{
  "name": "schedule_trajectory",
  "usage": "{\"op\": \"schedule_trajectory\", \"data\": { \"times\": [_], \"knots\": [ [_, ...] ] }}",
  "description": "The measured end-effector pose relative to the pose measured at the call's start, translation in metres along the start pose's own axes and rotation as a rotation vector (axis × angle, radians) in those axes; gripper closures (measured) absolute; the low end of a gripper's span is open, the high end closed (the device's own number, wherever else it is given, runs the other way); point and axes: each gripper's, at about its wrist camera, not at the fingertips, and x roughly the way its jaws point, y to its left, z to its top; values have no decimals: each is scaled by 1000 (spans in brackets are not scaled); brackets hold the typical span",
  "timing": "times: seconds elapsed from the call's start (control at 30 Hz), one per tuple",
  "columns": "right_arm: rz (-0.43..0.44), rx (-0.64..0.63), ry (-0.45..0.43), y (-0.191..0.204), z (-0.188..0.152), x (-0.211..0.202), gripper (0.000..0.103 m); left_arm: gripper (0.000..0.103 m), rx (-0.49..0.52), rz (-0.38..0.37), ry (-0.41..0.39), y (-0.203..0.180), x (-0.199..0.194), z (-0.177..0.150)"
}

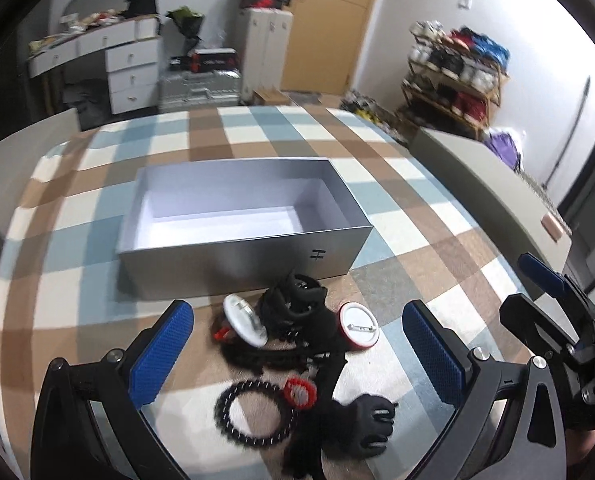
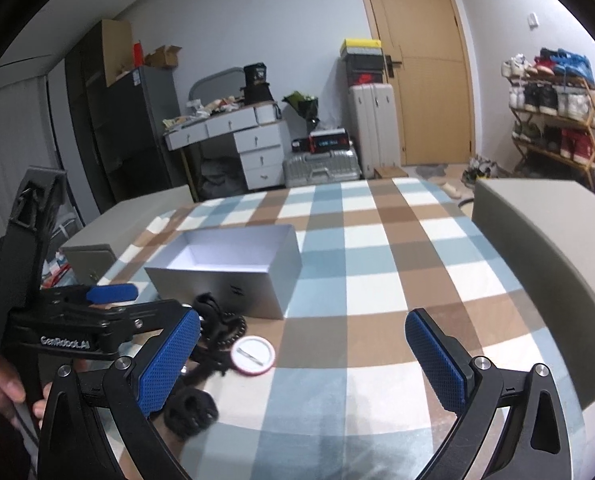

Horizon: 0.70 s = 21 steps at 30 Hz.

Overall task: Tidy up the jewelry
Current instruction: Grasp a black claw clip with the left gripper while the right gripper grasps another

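Note:
An open, empty grey box (image 1: 241, 256) with a white inside sits on the checked tablecloth (image 1: 397, 224); it also shows in the right wrist view (image 2: 225, 280). In front of it lies a jewelry pile: black hair clips and bands (image 1: 297, 308), a white pin badge (image 1: 243, 320), a red-rimmed pin badge (image 1: 359, 326) (image 2: 253, 356), a black beaded bracelet (image 1: 255, 416), a small red piece (image 1: 299, 392). My left gripper (image 1: 297, 354) is open above the pile, holding nothing. My right gripper (image 2: 303, 360) is open and empty, right of the pile.
A beige chair back (image 2: 545, 248) stands at the table's right side. Beyond the table are a white desk (image 2: 249, 136), suitcases (image 2: 321, 168), a door (image 2: 421, 60) and a shoe rack (image 2: 553, 116).

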Motion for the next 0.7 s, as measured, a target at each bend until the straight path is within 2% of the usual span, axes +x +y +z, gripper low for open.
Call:
{"op": "schedule_trajectory", "data": {
  "times": [0.1,0.2,0.33,0.4,0.47,0.53,0.7],
  "knots": [
    [4,6,11,-3,-1,5,0,6,47,-7,31,-3,10,2],
    [10,7,18,-5,-2,10,0,17,64,-28,73,-5,19,1],
    [22,8,30,-5,-1,15,0,20,74,-17,94,-2,26,2],
    [30,11,35,-4,-1,17,0,27,76,-19,108,1,28,2],
    [40,14,41,-3,-2,19,0,44,76,-17,134,2,35,3],
    [49,13,50,-1,-3,22,0,51,77,-24,155,4,40,2],
    [67,13,69,1,-6,26,0,52,81,-32,151,5,35,0]
  ]
}}
